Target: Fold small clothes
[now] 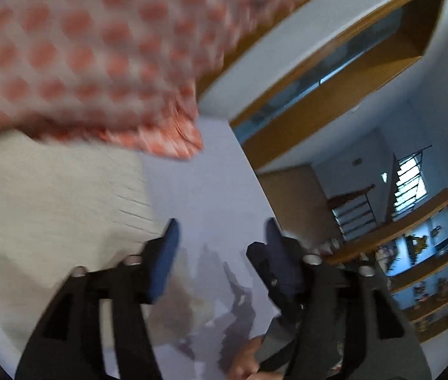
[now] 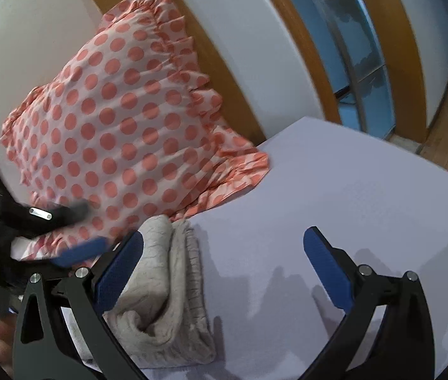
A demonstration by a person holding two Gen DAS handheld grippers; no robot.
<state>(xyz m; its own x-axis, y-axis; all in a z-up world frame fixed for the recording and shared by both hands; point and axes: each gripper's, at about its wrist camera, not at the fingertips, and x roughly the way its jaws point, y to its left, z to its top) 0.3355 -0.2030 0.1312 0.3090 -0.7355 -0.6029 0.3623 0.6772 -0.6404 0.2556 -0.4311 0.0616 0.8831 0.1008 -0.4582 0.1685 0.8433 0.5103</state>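
Observation:
A beige knitted garment (image 2: 164, 288) lies folded on the pale lilac bed sheet (image 2: 334, 196); in the left wrist view it (image 1: 50, 209) fills the left side, blurred. My right gripper (image 2: 224, 250) is open and empty just above the sheet, its left finger over the garment's edge. My left gripper (image 1: 220, 237) is open and empty above the sheet, right of the garment. It also shows blurred at the left in the right wrist view (image 2: 65, 231).
A pink pillow with coral polka dots and a ruffled edge (image 2: 122, 120) leans against the wooden headboard (image 2: 224, 63) behind the garment. The bed's far edge (image 2: 413, 155) drops to a wooden floor. Shelves (image 1: 423, 272) stand at the right.

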